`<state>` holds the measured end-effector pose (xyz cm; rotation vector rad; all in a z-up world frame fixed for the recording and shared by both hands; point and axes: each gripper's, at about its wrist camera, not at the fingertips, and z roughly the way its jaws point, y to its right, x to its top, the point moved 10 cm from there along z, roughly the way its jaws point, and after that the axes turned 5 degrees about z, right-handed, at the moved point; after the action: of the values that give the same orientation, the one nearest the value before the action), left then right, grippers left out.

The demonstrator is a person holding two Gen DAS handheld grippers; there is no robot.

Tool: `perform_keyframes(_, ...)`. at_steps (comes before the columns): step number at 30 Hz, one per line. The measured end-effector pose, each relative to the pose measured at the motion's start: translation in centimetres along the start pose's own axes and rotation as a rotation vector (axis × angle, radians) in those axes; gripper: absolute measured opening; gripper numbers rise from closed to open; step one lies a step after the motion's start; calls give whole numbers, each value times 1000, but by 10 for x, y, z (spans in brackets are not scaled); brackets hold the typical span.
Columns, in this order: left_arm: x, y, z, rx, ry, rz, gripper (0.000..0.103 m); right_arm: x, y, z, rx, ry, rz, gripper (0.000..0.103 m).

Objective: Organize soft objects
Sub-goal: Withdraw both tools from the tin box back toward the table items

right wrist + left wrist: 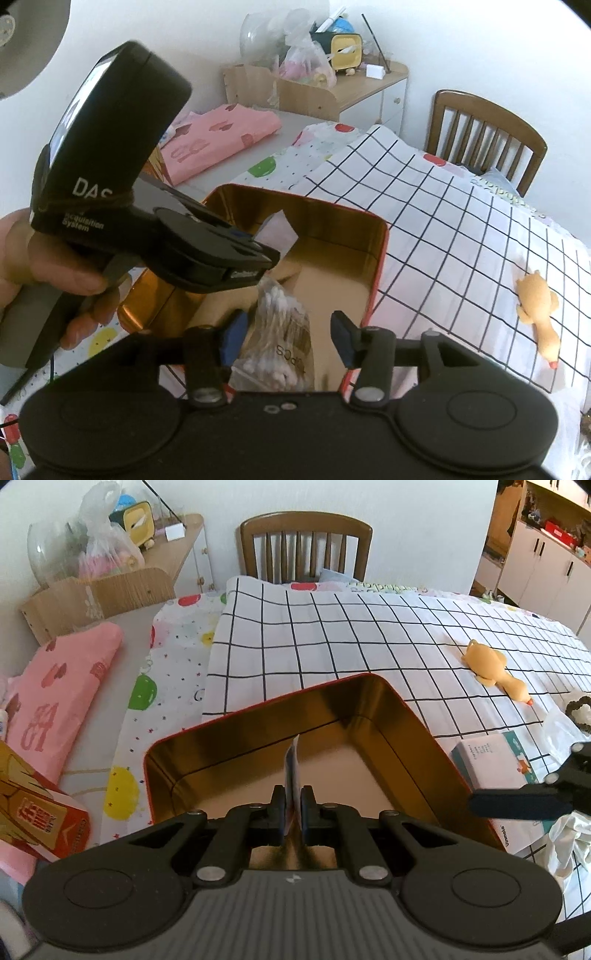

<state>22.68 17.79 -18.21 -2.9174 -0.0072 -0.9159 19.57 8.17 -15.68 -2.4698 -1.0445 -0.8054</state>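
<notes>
A: Left wrist view: the left tongs (293, 805) are clenched on a thin flat card or packet (293, 775), held edge-on and upright, its long axis pointing away over the red rectangular tin with a gold inside (373, 716). Its face can't be read. The tin sits on the black-gridded white cloth (369, 635) over the bench.

B: Right wrist view: the right tongs (286, 338) stand released. A clear plastic bag of cotton swabs (280, 339) lies between them inside the tin (332, 221), lengthwise towards the camera, touching only the left pad; its near end is cut off.
</notes>
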Motion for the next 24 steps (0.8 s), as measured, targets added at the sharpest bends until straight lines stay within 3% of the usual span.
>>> perform_keyframes(17, -8, 3, -27, 3, 37, -29, 8, 3, 19, -51, -7, 87, 42, 59)
perform_keyframes(24, -8, 11, -55, 19, 82, -25, 8, -2, 35, -87, -11, 129, 57, 63)
